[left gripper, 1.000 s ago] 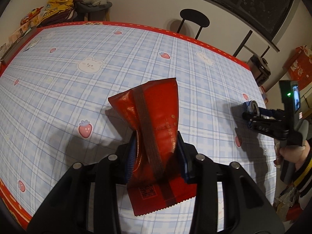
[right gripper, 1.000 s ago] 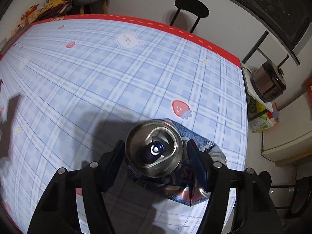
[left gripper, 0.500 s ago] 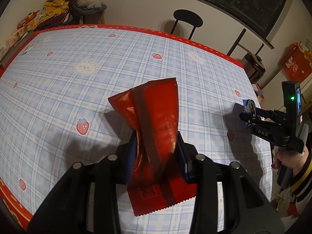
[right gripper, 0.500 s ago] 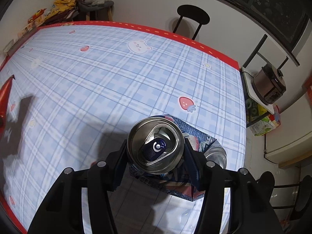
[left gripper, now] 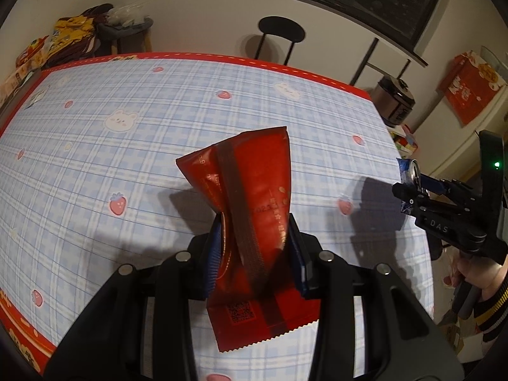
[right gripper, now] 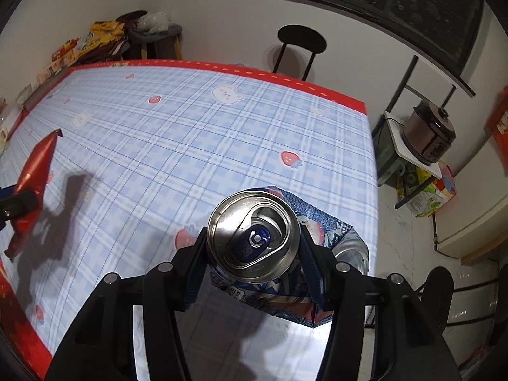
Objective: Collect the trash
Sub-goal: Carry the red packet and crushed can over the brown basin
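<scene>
My left gripper (left gripper: 254, 247) is shut on a crumpled red snack wrapper (left gripper: 250, 197) and holds it above the table. The wrapper also shows at the left edge of the right wrist view (right gripper: 35, 171). My right gripper (right gripper: 254, 247) is shut on a crushed drink can (right gripper: 254, 241) with a silver top and blue printed side, held above the table's right edge. In the left wrist view the right gripper (left gripper: 409, 184) and the can (left gripper: 408, 171) are at the far right, apart from the wrapper.
The table (left gripper: 127, 158) has a blue plaid cloth with a red border (right gripper: 222, 66). A black chair (left gripper: 281, 35) stands behind it. A rice cooker (right gripper: 430, 133) sits on a low stand at the right. A stool piled with bags (left gripper: 95, 31) stands at the back left.
Both grippers have risen and pulled back from the table, each still holding its item. The can has moved toward the table's right edge.
</scene>
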### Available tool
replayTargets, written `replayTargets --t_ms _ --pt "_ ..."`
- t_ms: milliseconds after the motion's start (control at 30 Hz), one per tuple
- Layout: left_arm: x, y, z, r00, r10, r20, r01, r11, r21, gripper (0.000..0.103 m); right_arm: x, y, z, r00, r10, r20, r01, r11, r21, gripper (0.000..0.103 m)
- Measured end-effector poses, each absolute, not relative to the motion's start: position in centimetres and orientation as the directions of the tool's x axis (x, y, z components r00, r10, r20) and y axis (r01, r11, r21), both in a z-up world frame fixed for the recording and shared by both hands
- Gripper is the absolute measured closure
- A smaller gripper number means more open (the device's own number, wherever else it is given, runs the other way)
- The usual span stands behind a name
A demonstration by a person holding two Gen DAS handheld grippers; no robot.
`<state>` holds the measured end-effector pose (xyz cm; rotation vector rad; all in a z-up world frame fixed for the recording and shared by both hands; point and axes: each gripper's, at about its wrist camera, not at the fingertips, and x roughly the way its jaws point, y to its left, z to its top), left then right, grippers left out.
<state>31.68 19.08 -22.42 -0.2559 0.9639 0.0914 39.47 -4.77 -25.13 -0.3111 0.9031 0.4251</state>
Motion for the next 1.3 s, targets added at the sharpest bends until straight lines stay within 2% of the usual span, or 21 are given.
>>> replayTargets --t_ms 400,767,1067,1300 --pt "30.4 8.7 -20.0 0.574 -0.151 -0.805 0.015 0.985 -0.175 0.063 32.0 -16.7 -21.8 0.619 0.205 -0.758 -0.314 0.949 0.000 0.050" --pt "28.4 -7.8 -19.4 0.489 -0.329 -0.808 0.305 0.932 -0.195 0.063 22.4 -36.1 -22.9 0.647 0.061 -0.760 0.012 0.996 0.090 0.050" --pt "26.0 -20.5 -23.5 0.281 -0.402 -0.872 0.445 0.859 -0.253 0.063 15.4 -45.5 -25.0 0.643 0.007 -0.765 0.166 0.975 0.148 0.050" --pt "25.9 -26.6 -28.6 0.123 -0.360 -0.925 0.456 0.848 -0.269 0.062 12.7 -49.4 -25.9 0.640 -0.008 -0.769 0.218 0.961 0.171 0.050"
